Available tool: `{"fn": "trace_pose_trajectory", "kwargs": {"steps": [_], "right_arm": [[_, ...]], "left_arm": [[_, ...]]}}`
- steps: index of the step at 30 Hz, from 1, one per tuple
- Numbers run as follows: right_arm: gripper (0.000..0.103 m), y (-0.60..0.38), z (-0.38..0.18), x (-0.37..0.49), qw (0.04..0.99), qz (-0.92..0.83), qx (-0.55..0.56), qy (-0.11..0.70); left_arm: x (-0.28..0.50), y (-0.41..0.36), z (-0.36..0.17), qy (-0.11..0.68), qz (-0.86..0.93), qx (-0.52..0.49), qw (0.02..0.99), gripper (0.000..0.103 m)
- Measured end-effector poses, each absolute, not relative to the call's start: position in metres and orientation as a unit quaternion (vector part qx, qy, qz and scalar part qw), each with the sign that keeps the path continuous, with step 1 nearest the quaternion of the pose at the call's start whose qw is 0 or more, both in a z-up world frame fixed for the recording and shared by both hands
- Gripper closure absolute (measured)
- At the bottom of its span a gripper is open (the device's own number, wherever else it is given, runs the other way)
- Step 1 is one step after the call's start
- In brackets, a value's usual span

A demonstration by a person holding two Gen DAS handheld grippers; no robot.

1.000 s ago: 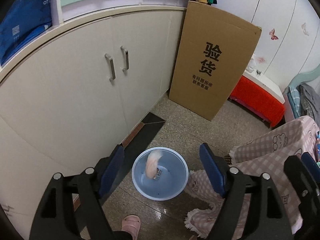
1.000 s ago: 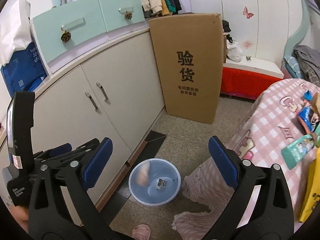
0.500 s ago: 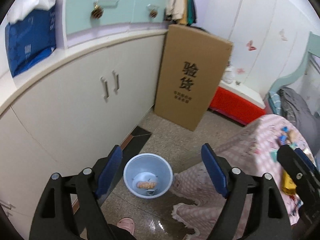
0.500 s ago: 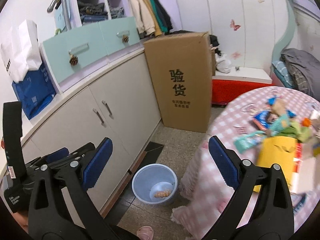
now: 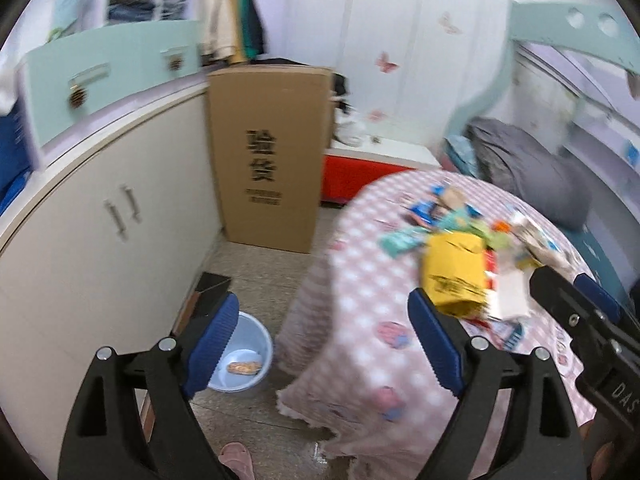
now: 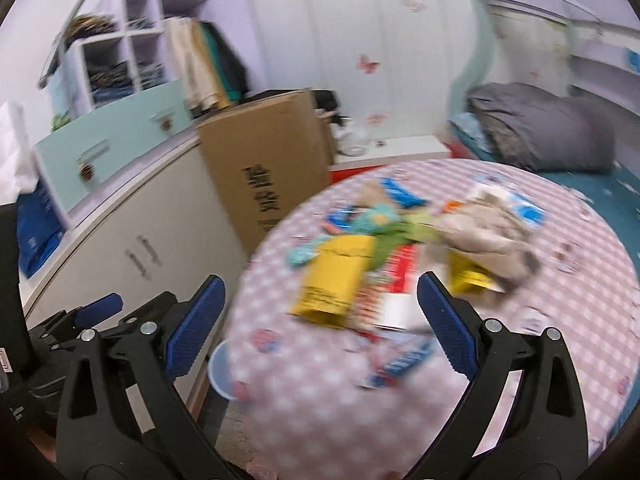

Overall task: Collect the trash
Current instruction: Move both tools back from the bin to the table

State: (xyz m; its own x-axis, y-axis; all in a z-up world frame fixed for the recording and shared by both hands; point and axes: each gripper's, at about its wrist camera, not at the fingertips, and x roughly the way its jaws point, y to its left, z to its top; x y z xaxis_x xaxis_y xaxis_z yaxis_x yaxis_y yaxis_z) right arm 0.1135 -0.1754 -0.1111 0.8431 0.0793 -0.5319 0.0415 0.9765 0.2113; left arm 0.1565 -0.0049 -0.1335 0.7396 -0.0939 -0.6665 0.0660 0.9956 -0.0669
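1. Up ahead on the table point(image 6: 500, 400), past both claws, sits the trash pile point(image 6: 404, 248). It's blurry, mostly wrappers w/ a yellow bag point(image 6: 336, 284) at the near edge.
2. Right claw point(image 6: 320, 320) is released, nothing in it, and looks square at the pile, so prob the nearer one.
3. Left claw point(image 5: 324, 340) has just been opening, nothing between the pads; pile is up and to its right.
4. Yellow bag's long axis runs roughly away from me, mouth end nearest.
5. Blue bin point(image 5: 256, 344) is on the floor, low left, one piece already in it.
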Motion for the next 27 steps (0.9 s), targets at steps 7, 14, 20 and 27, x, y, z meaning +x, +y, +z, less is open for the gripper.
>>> {"fn": "trace_pose_trajectory", "kwargs": {"steps": [7, 14, 20, 27], "right_arm": [[0.008, -0.236, -0.131, 0.098, 0.946, -0.045, 0.141, 0.288], [0.008, -0.266, -0.152, 0.100, 0.938, -0.057, 0.167, 0.299], [0.008, -0.277, -0.168, 0.111, 0.929, -0.053, 0.184, 0.318], [0.008, -0.274, -0.182, 0.121, 0.917, -0.037, 0.201, 0.342]], "left_arm": [[0.160, -0.066, -0.145, 0.368, -0.096, 0.019, 0.925, 0.018], [0.180, -0.098, -0.161, 0.380, -0.113, 0.041, 0.917, 0.018], [0.203, -0.115, -0.183, 0.397, -0.115, 0.061, 0.908, 0.018], [0.216, -0.110, -0.189, 0.399, -0.117, 0.053, 0.908, 0.065]]}}
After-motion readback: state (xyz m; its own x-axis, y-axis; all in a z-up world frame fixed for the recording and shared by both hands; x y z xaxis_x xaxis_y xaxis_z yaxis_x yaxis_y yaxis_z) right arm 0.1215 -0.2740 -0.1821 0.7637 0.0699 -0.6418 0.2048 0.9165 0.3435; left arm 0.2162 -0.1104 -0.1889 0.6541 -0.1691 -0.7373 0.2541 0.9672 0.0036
